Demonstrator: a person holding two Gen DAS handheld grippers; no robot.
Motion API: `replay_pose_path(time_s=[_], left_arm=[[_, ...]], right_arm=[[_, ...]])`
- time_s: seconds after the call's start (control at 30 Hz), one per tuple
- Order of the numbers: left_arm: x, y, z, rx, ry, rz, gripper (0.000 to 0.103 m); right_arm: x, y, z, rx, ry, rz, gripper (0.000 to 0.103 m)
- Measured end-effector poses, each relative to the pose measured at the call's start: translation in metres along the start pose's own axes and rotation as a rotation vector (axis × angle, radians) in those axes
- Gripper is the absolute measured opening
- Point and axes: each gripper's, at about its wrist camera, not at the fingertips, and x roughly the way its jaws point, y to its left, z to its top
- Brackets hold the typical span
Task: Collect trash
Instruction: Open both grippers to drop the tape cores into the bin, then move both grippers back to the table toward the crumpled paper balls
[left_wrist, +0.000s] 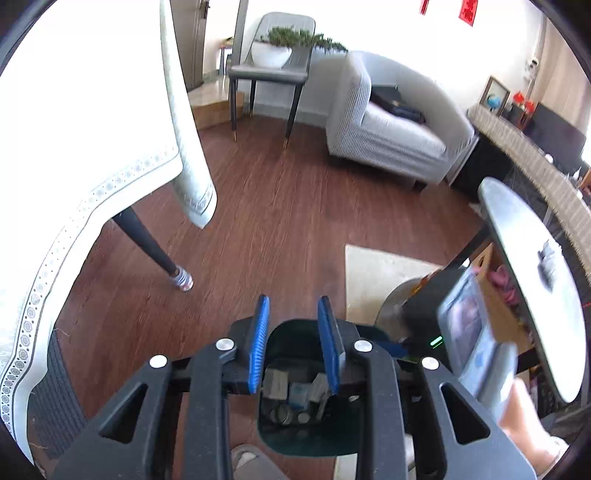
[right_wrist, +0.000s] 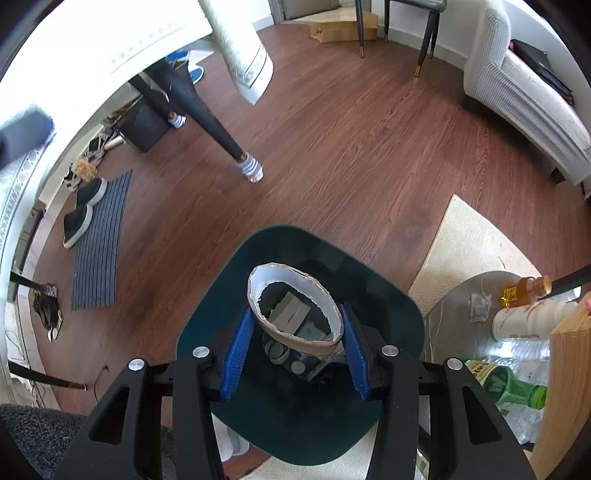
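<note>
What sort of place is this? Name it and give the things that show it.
Most likely a home living room: a grey armchair, a dining table under a white tablecloth, wood flooring, and shoes by a striped mat.

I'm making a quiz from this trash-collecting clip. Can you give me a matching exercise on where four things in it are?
Things:
1. torn paper cup
2. amber bottle
3. dark shoes
4. black bag

Places:
A. on the grey armchair
B. between the right gripper's jaws, over the green bin
C. beside the striped mat
D. on the round side table

Pairs: 1-B, 2-D, 3-C, 4-A
</note>
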Motion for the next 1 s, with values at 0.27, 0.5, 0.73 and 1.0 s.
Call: replay_pose_path(time_s=[0.27, 0.5, 0.73, 1.0], left_arm=[[-0.025, -0.012, 0.017, -0.061, -0.097, -0.043, 0.027], [-0.038, -0.019, 0.024, -0.088, -0.139, -0.06, 0.026], [-0.049, -0.027, 0.028, -0.107, -0.178, -0.074, 0.027], [-0.052, -0.033, 0.032, -0.117, -0.199, -0.059, 0.037]], right_arm=[[0.029, 0.008, -0.023, -0.054, 0.108, -0.033, 0.049], [0.04, 0.013, -0.041, -0.137, 0.16, -0.084, 0.063], [0.016, 0.011, -0.048, -0.17, 0.091, -0.059, 0.063], [-0.038, 0.017, -0.041, -0.203, -0.064, -0.044, 0.063]])
